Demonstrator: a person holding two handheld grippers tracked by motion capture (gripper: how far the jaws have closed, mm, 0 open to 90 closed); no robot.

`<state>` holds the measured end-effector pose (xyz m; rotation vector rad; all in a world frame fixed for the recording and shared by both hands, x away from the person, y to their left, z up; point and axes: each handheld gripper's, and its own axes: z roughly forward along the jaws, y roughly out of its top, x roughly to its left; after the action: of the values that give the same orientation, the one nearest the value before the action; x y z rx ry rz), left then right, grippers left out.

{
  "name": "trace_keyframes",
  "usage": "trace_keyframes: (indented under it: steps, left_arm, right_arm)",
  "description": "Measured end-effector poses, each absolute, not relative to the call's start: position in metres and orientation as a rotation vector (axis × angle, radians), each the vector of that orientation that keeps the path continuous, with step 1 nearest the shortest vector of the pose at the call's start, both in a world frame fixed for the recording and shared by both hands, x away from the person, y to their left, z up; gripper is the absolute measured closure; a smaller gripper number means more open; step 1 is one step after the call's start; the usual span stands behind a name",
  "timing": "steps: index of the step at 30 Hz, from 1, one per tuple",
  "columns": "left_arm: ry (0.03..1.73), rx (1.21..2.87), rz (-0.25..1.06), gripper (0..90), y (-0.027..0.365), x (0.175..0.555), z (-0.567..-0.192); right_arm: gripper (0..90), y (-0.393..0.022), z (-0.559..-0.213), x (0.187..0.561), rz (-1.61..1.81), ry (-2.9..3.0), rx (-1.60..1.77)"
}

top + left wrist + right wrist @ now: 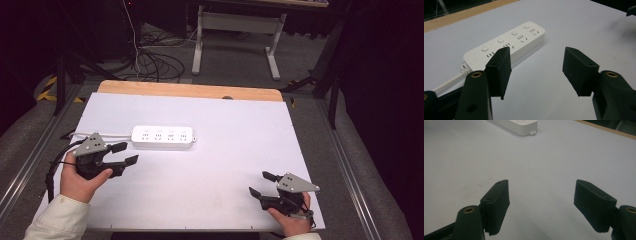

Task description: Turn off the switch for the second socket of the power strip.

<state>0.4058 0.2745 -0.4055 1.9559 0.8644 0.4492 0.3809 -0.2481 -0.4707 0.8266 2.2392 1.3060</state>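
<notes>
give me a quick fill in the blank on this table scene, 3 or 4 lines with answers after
1. The power strip has ____ round buttons along its top.
2. The left gripper and the right gripper both have their fingers ____.
3. The strip's cord leaves from the end nearer the ____ gripper.
4. The strip's colour is ____.

Answers: four; open; left; white

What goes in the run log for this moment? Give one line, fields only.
left gripper: open, near power strip, not touching | right gripper: open, holding nothing | power strip: flat on white table, nothing plugged in
</notes>
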Motion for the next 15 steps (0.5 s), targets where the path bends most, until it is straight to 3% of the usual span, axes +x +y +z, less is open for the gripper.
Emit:
trace_keyframes:
  steps: [15]
  left_arm:
    - [0.861, 1.982, 0.442, 43.5, 0.261, 0.430, -0.393]
  right_arm:
    - [29.0, -0.248, -0.471, 0.381, 1.304, 2.247, 0.827]
